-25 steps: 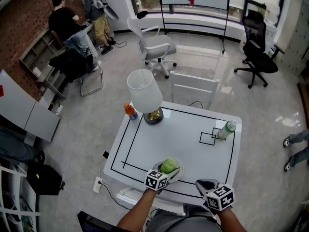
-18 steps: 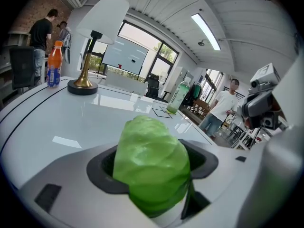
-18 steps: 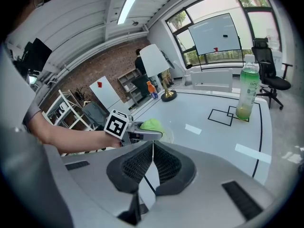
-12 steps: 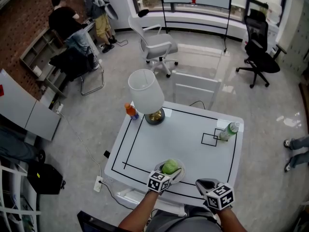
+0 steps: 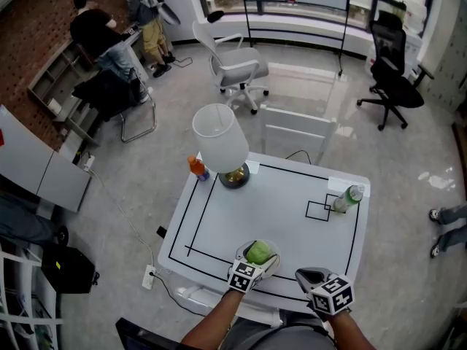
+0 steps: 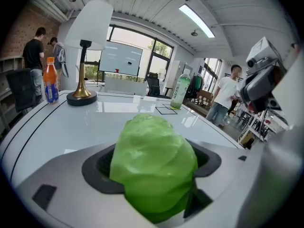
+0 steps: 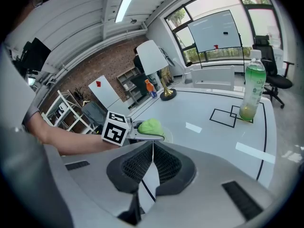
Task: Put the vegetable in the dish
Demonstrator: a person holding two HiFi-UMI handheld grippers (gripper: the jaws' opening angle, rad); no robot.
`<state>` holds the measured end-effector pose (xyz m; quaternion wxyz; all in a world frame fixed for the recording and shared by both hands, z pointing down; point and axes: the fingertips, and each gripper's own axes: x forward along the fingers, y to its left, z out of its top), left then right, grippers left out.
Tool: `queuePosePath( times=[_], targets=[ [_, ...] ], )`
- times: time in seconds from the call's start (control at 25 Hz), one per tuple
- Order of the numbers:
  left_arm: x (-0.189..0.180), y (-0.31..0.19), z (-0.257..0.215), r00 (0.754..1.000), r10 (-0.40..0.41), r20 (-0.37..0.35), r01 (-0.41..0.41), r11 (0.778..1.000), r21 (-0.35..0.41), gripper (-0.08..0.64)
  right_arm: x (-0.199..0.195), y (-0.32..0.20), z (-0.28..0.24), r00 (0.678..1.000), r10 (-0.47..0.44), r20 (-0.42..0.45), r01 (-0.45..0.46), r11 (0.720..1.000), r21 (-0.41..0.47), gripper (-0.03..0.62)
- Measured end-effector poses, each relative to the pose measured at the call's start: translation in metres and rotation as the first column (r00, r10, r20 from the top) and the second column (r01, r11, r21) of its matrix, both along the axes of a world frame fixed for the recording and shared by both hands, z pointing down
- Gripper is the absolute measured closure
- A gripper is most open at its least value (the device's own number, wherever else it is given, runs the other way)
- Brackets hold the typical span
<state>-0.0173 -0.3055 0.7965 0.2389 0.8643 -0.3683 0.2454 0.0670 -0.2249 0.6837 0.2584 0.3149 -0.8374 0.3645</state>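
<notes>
Vegetable (image 6: 154, 167) in left gripper (image 5: 260, 258)

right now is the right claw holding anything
No, the right claw is shut with its jaws pressed together and nothing between them; the green vegetable is in the left claw.

At the near edge of the counter, the vegetable (image 5: 259, 251) and your left gripper (image 5: 254, 262) cover most of the dish (image 5: 274, 257); only a sliver of rim shows. In the left gripper view the vegetable's underside sinks behind the gripper's body, so you cannot tell whether it touches the dish. Toward the far-left corner, the lamp (image 5: 218, 138) shade hides part of its own base. Near the right edge, the green bottle (image 5: 344, 197) label is too small to read.
</notes>
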Motion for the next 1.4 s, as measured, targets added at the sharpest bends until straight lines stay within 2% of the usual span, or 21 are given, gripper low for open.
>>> queuePosePath(
  times=[0.4,0.44,0.48,0.52,0.68,0.76,0.84,0.92,0.96,1.04,1.2,1.4],
  targets=[
    [-0.006,-0.001,-0.004,1.000,0.009,0.022,-0.010,0.999,0.037,0.183,-0.007,0.001,0.003,1.000,-0.020,-0.006,0.020,1.000,-0.012,0.584],
    [-0.006,0.000,-0.004,1.000,0.018,0.013,-0.018,0.999,0.029,0.186,-0.008,0.001,0.004,1.000,-0.022,-0.007,0.022,1.000,-0.013,0.584],
    [-0.006,0.002,-0.003,1.000,0.028,0.000,-0.028,0.999,0.018,0.228,-0.008,0.001,0.005,1.000,-0.023,-0.008,0.023,1.000,-0.014,0.584],
    [-0.007,0.004,-0.002,0.999,0.036,-0.013,-0.036,0.999,0.003,0.238,-0.008,0.002,0.007,1.000,-0.024,-0.009,0.023,1.000,-0.016,0.584],
    [-0.009,0.013,-0.005,0.994,0.086,-0.062,-0.090,0.993,-0.075,0.249,-0.010,0.005,0.009,0.999,-0.031,-0.012,0.031,0.999,-0.023,0.584],
    [-0.005,0.028,-0.007,0.980,0.164,-0.115,-0.180,0.971,-0.156,0.250,-0.012,0.007,0.009,0.999,-0.035,-0.012,0.035,0.999,-0.025,0.584],
    [0.000,0.049,-0.007,0.950,0.268,-0.158,-0.301,0.921,-0.246,0.249,-0.013,0.008,0.010,0.999,-0.037,-0.013,0.037,0.999,-0.027,0.584],
    [0.003,0.063,-0.003,0.921,0.362,-0.143,-0.389,0.876,-0.286,0.249,-0.014,0.010,0.011,0.999,-0.039,-0.013,0.039,0.999,-0.030,0.584],
    [0.004,0.065,-0.001,0.913,0.388,-0.128,-0.408,0.867,-0.285,0.249,-0.015,0.010,0.012,0.999,-0.041,-0.013,0.040,0.999,-0.031,0.584],
    [0.005,0.060,-0.001,0.911,0.396,-0.111,-0.411,0.871,-0.267,0.249,-0.017,0.012,0.012,0.999,-0.047,-0.012,0.046,0.998,-0.034,0.584],
    [0.000,0.047,-0.005,0.924,0.372,-0.087,-0.382,0.897,-0.223,0.239,-0.023,0.016,0.013,0.998,-0.060,-0.007,0.059,0.997,-0.040,0.584],
    [-0.004,0.034,-0.005,0.936,0.352,-0.013,-0.350,0.926,-0.140,0.184,-0.020,0.020,0.015,0.998,-0.060,-0.009,0.060,0.997,-0.047,0.584]
  ],
)
